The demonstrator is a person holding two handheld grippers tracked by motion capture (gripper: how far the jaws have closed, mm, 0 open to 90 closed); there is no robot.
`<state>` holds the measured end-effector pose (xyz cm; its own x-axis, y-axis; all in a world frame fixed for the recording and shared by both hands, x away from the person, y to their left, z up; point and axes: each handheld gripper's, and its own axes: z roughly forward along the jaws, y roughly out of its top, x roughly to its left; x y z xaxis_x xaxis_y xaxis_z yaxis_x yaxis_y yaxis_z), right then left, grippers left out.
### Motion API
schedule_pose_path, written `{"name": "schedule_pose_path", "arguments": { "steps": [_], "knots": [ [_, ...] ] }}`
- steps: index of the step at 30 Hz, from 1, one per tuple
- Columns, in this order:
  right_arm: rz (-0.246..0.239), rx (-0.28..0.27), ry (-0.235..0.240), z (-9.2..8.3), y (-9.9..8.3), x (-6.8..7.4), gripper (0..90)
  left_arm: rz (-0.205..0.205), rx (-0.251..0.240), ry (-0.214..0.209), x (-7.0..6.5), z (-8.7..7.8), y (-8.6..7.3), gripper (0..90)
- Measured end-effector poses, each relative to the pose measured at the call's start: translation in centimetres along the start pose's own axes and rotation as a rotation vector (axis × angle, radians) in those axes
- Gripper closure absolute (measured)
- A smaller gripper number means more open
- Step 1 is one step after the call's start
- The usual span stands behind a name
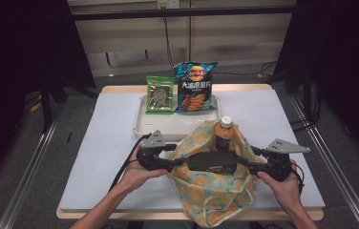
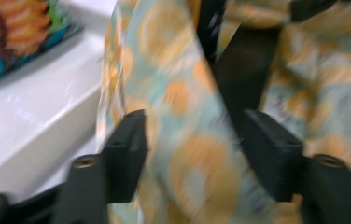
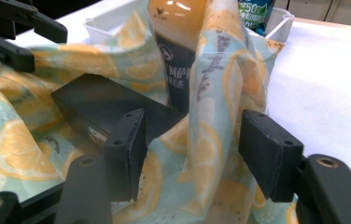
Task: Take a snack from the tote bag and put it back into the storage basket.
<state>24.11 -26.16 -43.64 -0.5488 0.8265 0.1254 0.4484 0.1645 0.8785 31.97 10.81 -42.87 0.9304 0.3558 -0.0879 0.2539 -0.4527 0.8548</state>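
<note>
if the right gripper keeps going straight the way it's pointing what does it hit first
Most likely the lemon-print bag: a fold of its cloth stands between the open jaws of the right gripper. Behind it are the black box and the bottle, though depth is hard to judge.

White Chinese characters reading "大波浪薯片" are printed on the blue chip bag [image 1: 195,88]. "50" is seen on the green packet [image 3: 256,10] beyond the right fingers [image 3: 269,154].

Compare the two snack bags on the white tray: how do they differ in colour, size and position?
The green snack bag is smaller and lower, at the tray's left. The blue chip bag is taller and wider, to its right, with orange chips printed on its front. Both stand upright at the tray's far edge, side by side, behind the lemon-print cloth bag.
</note>
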Motion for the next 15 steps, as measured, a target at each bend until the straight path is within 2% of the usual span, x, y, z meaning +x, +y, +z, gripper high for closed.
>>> {"name": "schedule_pose_path", "arguments": {
  "steps": [2, 3, 5, 6, 8, 9, 10, 11, 12, 14, 15],
  "knots": [
    [-0.002, -0.004, -0.003, 0.0, 0.1, -0.1, 42.2, 0.010, 0.004, -0.016, 0.1, 0.5, 0.4, 48.6],
    [0.002, -0.006, -0.003, 0.0, 0.1, -0.1, 42.5, 0.003, 0.012, -0.036, 0.4, 1.1, 0.6, 53.8],
    [0.004, -0.014, -0.008, 0.1, 0.4, -0.4, 43.8, 0.007, 0.051, -0.031, 1.0, 2.1, 0.7, 61.6],
    [0.008, -0.022, -0.012, 0.2, 0.6, -0.6, 46.1, -0.005, 0.047, -0.036, 1.3, 2.4, 0.6, 69.4],
    [0.016, -0.025, -0.019, 0.4, 1.0, -1.0, 55.6, -0.020, 0.064, -0.035, 2.1, 3.0, 0.5, 79.9],
    [0.016, -0.035, -0.030, 0.5, 1.2, -1.3, 61.0, -0.015, 0.074, -0.026, 2.4, 3.1, 0.4, 85.4],
    [0.023, -0.037, -0.032, 0.6, 1.3, -1.5, 67.1, -0.032, 0.078, -0.017, 2.9, 3.2, 0.3, 88.0],
    [0.023, -0.037, -0.032, 0.6, 1.3, -1.5, 67.1, -0.032, 0.078, -0.017, 2.9, 3.2, 0.3, 89.2],
    [0.037, -0.038, -0.058, 0.8, 1.4, -2.2, 79.2, -0.054, 0.082, 0.001, 3.6, 3.4, 0.0, 89.7],
    [0.059, -0.027, -0.098, 0.8, 1.0, -3.0, 86.3, -0.075, 0.094, 0.013, 4.2, 3.6, -0.4, 90.0],
    [0.074, -0.018, -0.103, 0.9, 0.7, -3.5, 87.6, -0.082, 0.101, 0.010, 4.4, 3.7, -0.6, 90.0]
  ]
}}
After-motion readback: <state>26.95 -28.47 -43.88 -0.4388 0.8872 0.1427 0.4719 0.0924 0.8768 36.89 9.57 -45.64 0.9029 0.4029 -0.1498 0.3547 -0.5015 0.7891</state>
